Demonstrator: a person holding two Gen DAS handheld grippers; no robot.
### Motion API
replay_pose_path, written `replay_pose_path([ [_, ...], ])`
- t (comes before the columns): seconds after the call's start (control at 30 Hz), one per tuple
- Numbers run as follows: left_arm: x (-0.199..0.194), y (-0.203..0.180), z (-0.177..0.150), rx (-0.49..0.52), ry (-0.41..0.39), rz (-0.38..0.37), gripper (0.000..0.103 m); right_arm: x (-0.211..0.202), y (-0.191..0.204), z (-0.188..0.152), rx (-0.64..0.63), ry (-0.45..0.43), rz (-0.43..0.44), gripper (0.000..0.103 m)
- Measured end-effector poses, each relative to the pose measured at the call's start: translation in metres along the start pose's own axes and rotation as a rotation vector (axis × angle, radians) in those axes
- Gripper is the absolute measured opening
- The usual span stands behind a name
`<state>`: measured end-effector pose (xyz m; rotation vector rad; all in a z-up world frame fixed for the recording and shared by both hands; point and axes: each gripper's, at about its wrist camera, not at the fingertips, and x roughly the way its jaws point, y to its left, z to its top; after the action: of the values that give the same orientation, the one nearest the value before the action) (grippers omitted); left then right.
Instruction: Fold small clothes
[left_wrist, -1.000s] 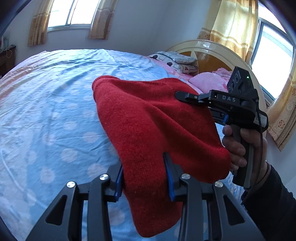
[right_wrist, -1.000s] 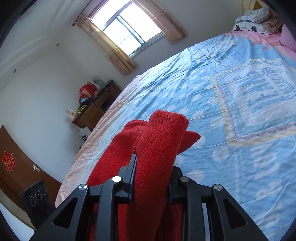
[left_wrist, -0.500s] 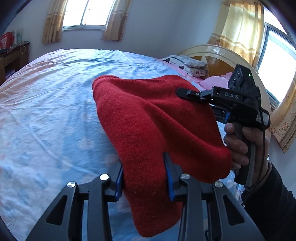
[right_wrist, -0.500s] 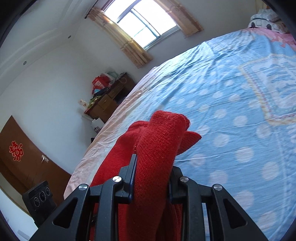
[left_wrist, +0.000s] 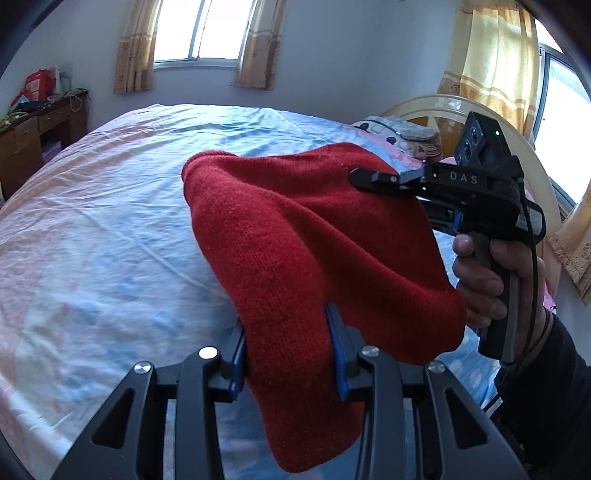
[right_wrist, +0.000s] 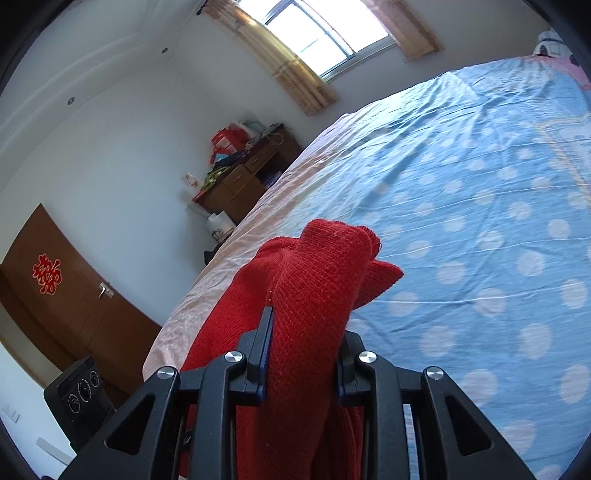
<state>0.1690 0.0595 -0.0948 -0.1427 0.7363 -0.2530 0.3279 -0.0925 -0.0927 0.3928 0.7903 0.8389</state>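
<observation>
Here I hold the red knitted garment (left_wrist: 295, 236) mid-frame above the blue dotted bed (left_wrist: 110, 229), left gripper (left_wrist: 288, 354) and right gripper (right_wrist: 303, 354) clamped on it; I'd keep it taut, lowering evenly.

The red knit garment (left_wrist: 310, 258) is hiding the right tongs' (left_wrist: 354, 177) tips and part of the bed (left_wrist: 110, 221) beneath.

The left gripper (left_wrist: 288, 345) is clamped on red knit cloth (left_wrist: 295, 240) and angled downward. The right gripper (right_wrist: 304, 354) pinches another bunch, its handle wrapped by a hand (left_wrist: 487, 273) in a dark sleeve (left_wrist: 546, 373).
</observation>
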Motion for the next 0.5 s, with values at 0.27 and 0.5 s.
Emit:
replay_pose_path([
  [0.27,-0.015,0.015,-0.009,-0.016,-0.009,0.051,0.039,0.028,0.022,-0.005,-0.024,0.039,0.04,0.026],
  [0.5,-0.024,0.029,-0.015,-0.028,-0.023,0.083,0.039,0.047,0.045,-0.007,-0.052,0.066,0.068,0.026],
])
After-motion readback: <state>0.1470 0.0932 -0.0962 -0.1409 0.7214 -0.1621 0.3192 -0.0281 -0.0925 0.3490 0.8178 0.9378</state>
